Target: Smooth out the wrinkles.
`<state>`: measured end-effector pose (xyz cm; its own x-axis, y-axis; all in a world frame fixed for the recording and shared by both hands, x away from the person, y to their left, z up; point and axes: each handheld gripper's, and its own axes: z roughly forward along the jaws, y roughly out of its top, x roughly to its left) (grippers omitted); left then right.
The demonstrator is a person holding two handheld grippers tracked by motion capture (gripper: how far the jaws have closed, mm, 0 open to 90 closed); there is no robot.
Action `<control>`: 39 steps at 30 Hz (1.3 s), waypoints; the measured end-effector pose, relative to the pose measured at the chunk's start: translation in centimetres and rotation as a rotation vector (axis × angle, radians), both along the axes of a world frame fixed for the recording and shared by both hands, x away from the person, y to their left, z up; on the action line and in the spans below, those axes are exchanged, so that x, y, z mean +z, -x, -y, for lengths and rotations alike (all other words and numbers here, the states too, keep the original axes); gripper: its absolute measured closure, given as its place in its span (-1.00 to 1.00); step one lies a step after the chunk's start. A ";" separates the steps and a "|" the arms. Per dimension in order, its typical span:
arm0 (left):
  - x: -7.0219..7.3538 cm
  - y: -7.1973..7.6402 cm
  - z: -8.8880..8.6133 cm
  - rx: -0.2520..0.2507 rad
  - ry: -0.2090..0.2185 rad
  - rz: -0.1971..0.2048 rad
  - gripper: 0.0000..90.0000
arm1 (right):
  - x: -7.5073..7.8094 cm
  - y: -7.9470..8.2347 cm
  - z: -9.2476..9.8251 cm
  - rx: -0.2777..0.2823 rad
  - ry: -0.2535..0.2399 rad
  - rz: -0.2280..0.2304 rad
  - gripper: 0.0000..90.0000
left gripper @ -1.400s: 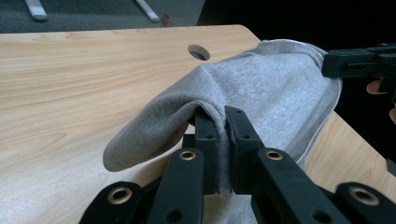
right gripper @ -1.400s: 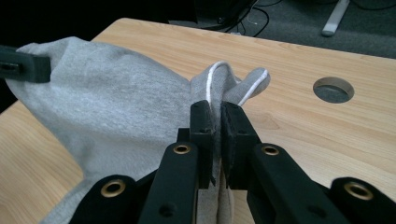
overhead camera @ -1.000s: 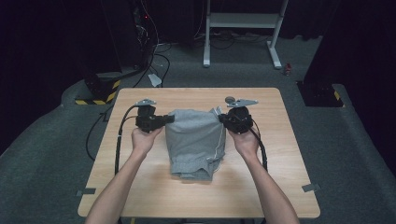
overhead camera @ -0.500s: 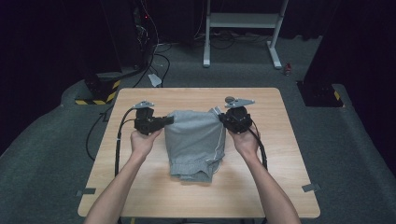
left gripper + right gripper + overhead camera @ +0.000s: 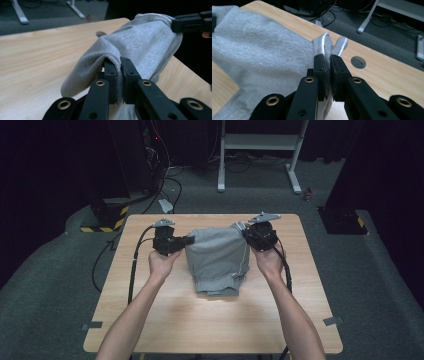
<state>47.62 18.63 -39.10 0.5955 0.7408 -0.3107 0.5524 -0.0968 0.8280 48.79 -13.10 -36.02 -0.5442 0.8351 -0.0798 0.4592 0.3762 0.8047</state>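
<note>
A grey knitted garment (image 5: 218, 257) hangs stretched between both grippers over the middle of the wooden table (image 5: 150, 320), its lower end resting on the wood. My left gripper (image 5: 189, 240) is shut on the garment's left upper corner; in the left gripper view the cloth (image 5: 140, 42) bunches between the black jaws of that gripper (image 5: 119, 62). My right gripper (image 5: 246, 232) is shut on the right upper corner, and the right gripper view has a folded hem (image 5: 324, 42) pinched at that gripper's tips (image 5: 329, 60). The other gripper (image 5: 192, 22) holds the far corner.
A round hole (image 5: 358, 62) sits in the tabletop near the far edge, beside the right gripper. Cables (image 5: 135, 265) trail from the left gripper across the table's left side. White frame legs (image 5: 295, 160) and dark equipment (image 5: 107, 212) stand on the grey floor beyond.
Both hands have lifted slightly, raising the garment's top edge off the table. Both grips stay as they were.
</note>
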 end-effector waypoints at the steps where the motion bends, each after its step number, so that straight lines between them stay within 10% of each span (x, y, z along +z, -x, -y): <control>1: -0.4 0.3 -0.2 -0.003 0.006 -0.008 0.87 | -0.3 0.3 0.1 -0.001 -0.014 -0.011 0.86; 39: -6.6 9.3 -2.4 -0.073 -0.049 -0.022 0.87 | -7.0 11.8 -0.3 0.198 -0.074 -0.030 0.85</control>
<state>38.34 21.04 -45.69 0.6418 0.7106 -0.2882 0.5601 -0.1778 0.8091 36.96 -12.79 -43.05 -0.6995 0.7146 -0.0038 0.4060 0.4018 0.8208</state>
